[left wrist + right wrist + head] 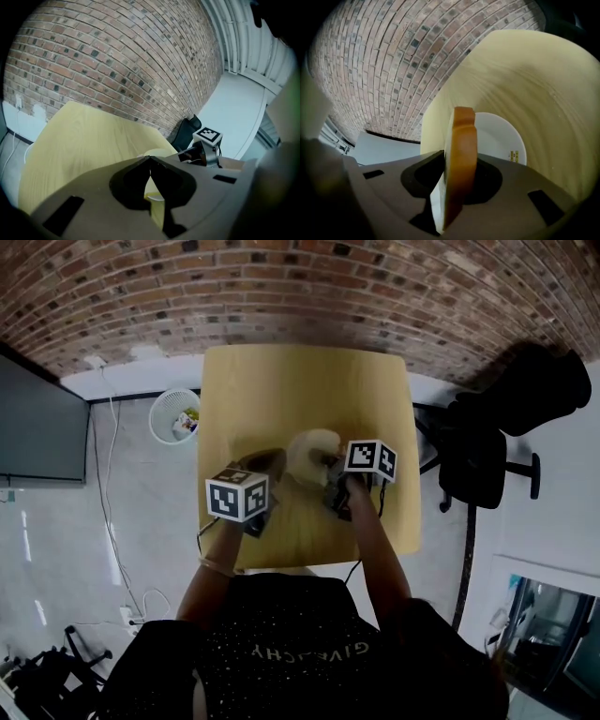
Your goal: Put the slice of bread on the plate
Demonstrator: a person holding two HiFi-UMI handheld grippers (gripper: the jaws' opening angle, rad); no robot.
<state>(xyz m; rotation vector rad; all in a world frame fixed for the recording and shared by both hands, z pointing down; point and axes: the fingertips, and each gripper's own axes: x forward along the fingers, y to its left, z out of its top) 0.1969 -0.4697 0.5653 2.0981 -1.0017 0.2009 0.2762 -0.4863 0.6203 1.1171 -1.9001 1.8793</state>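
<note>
At left, the left gripper (150, 161) hangs over the wooden table (300, 381), its jaws closed on nothing. The right gripper (457, 176) pinches the slice of bread (461, 150) edge-on. The slice's long axis runs out along the jaws, its crust end toward the white plate (501, 136) just beyond. Only the right gripper view shows that edge; the head view gives a pale blur between the grippers.

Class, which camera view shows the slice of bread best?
The right gripper view: the slice of bread stands edge-on, clamped in the right gripper, with the plate behind it. The head view shows only a pale blur there, and the left gripper view shows no bread.
</note>
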